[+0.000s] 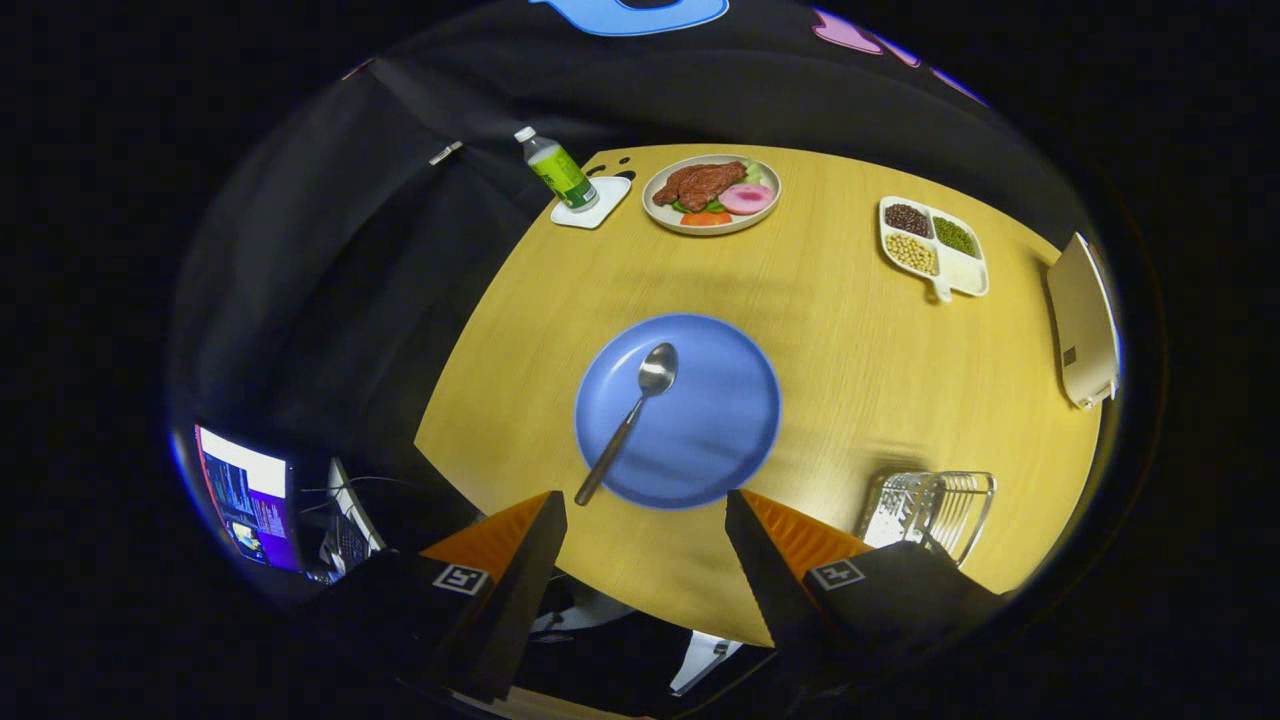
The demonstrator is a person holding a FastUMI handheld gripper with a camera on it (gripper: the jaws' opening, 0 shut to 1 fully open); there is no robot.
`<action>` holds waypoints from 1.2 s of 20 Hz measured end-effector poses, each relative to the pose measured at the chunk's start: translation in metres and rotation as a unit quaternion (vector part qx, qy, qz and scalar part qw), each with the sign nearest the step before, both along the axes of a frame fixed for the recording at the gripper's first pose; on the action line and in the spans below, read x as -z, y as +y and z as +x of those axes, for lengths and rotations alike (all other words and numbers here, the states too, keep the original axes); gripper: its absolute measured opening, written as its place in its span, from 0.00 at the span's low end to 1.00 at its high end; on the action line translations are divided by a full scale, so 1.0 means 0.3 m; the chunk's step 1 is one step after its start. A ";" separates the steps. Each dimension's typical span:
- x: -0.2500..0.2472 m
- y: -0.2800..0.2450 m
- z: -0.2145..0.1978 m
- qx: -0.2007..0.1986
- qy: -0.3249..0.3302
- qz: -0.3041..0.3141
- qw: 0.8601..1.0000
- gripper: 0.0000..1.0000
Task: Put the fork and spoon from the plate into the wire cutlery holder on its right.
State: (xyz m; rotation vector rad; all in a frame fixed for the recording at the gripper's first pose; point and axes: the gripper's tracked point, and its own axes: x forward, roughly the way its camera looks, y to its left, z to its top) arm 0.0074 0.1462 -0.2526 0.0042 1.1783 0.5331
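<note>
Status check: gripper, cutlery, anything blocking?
Gripper open, empty, high over table. Metal spoon with dark handle on round blue plate, just ahead of fingers. Silver wire cutlery holder right of plate. Nothing in the way.

A single fisheye camera rides on the gripper (645, 520) and looks forward along its two fingers, which stand apart at the bottom of the view. It sits high above the near edge of the tabletop (850, 350), tilted steeply downward, so nearly the whole surface is seen from above. The blue plate (710, 440) lies just ahead of the fingers. The far edge, with a plate of food (711, 194), appears small and distant.
</note>
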 end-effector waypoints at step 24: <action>0.472 0.231 0.028 0.098 0.104 -0.045 0.989 0.56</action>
